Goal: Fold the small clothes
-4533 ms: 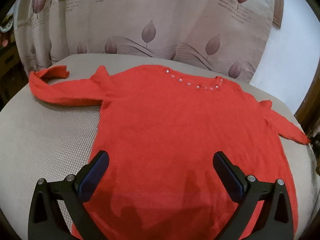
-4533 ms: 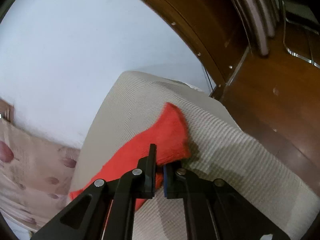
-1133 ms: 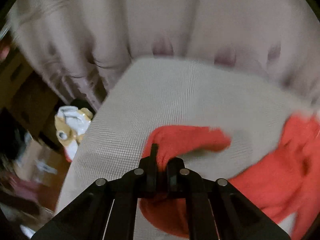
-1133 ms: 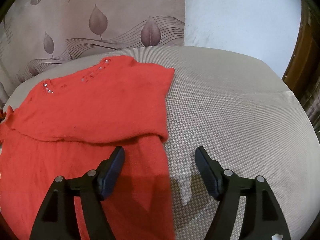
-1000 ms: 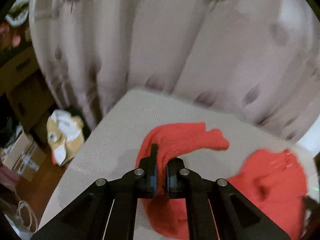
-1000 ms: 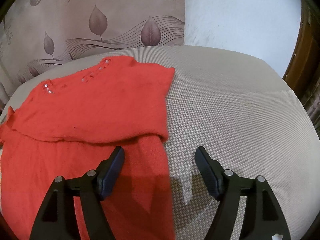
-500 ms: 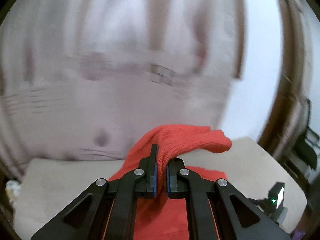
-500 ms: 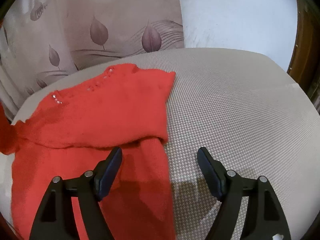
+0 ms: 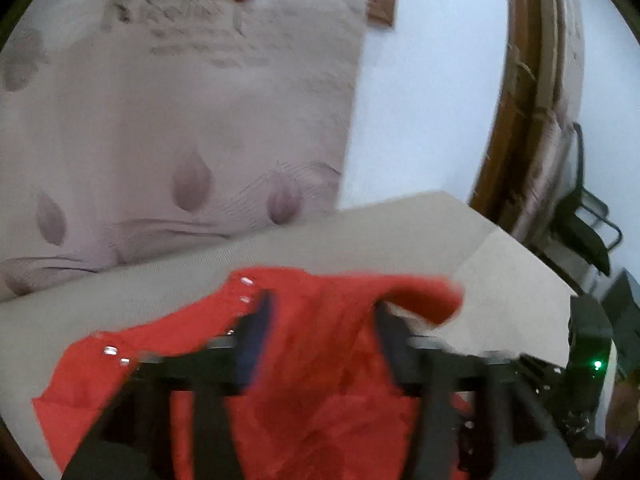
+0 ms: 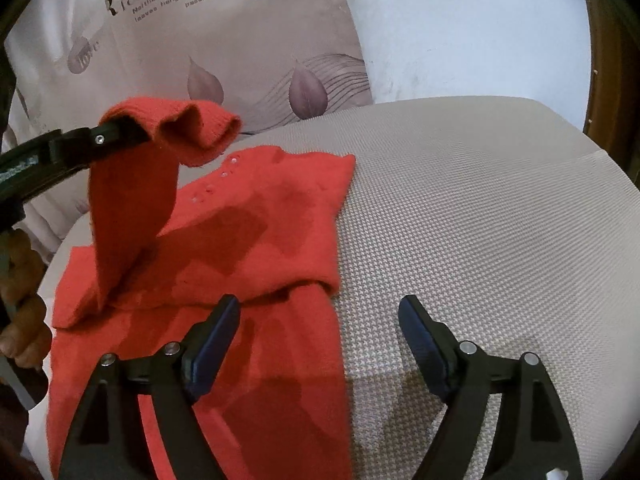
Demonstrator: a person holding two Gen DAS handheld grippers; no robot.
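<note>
A red knitted sweater [image 10: 260, 232] with pearl beads at the neckline lies on a beige seat cushion [image 10: 480, 220]; its right sleeve is folded across the chest. My left gripper [image 9: 320, 320] is blurred, its jaws apart, with the left sleeve [image 9: 420, 292] draped over them above the sweater body. In the right wrist view the left gripper [image 10: 132, 128] holds that sleeve [image 10: 160, 160] up in the air. My right gripper [image 10: 320, 332] is open and empty, low over the sweater's right edge.
A leaf-patterned cushion [image 10: 240, 48] stands behind the seat. A white wall [image 10: 460, 20] and a wooden frame [image 9: 516, 100] are to the right. The right half of the seat cushion shows bare fabric.
My left gripper carried the left sleeve up and rightward over the sweater body, and its jaws have now parted. The right gripper stayed open, nearly still.
</note>
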